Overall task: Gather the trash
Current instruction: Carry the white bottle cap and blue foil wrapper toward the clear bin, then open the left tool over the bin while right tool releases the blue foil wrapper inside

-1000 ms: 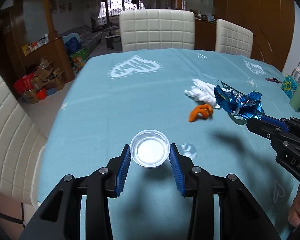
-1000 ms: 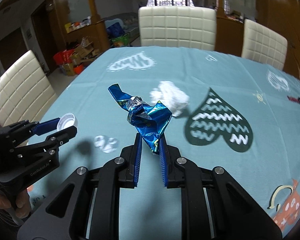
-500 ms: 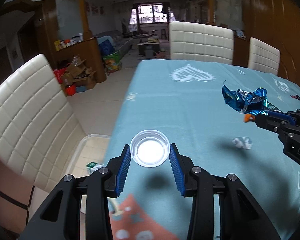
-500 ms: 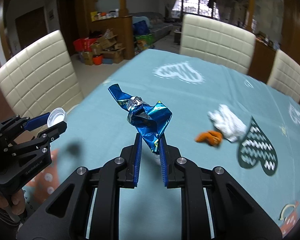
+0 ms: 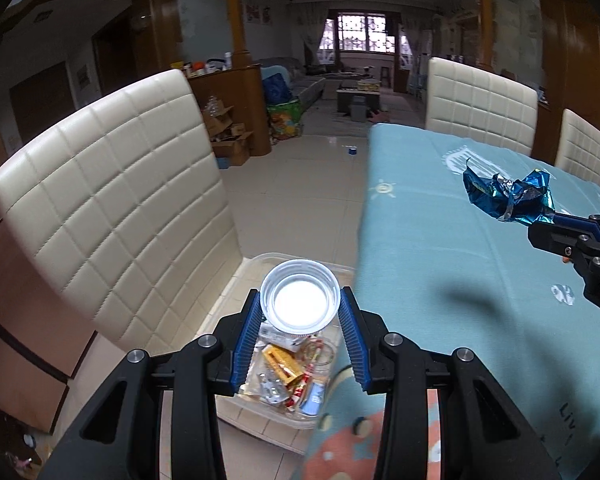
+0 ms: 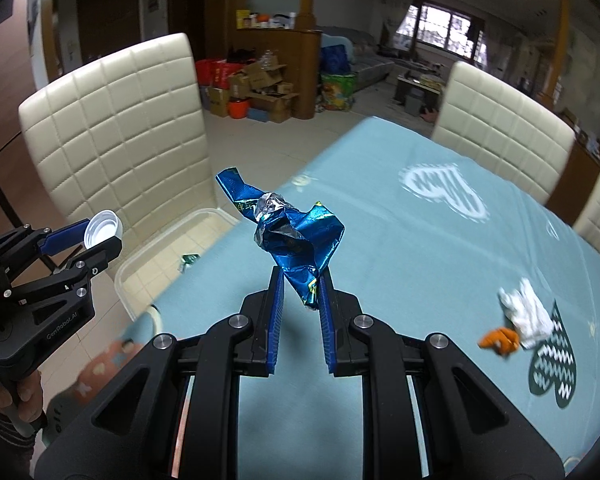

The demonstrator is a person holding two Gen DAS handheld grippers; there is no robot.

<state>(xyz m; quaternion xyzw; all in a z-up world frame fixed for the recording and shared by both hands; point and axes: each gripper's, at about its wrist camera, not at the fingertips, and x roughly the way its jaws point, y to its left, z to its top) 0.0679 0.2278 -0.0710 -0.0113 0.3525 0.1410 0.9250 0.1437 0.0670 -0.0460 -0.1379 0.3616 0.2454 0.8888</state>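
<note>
- your left gripper (image 5: 299,312) pinches a white plastic cap (image 5: 299,300) between its blue pads, open side facing the camera, held in the air above a clear plastic bin (image 5: 256,412).
- your right gripper (image 6: 301,292) is pressed tight on the lower tail of a crumpled blue foil wrapper (image 6: 296,236), which stands up above the fingertips, over the near corner of the table.
- under the cap, the bin sits on the tiled floor just beside the table edge, with wrappers and small packets lying in it.
- your hand (image 6: 8,396) shows at the lower left of the right wrist view, wrapped around the left gripper's handle.
- on the blue tablecloth (image 6: 420,240), a white crumpled tissue (image 6: 526,316) touches an orange scrap (image 6: 500,338), well apart from both grippers.
- beside the bin stands a cream quilted chair (image 5: 116,208); two more chairs (image 5: 480,108) line the far side of the table.
</note>
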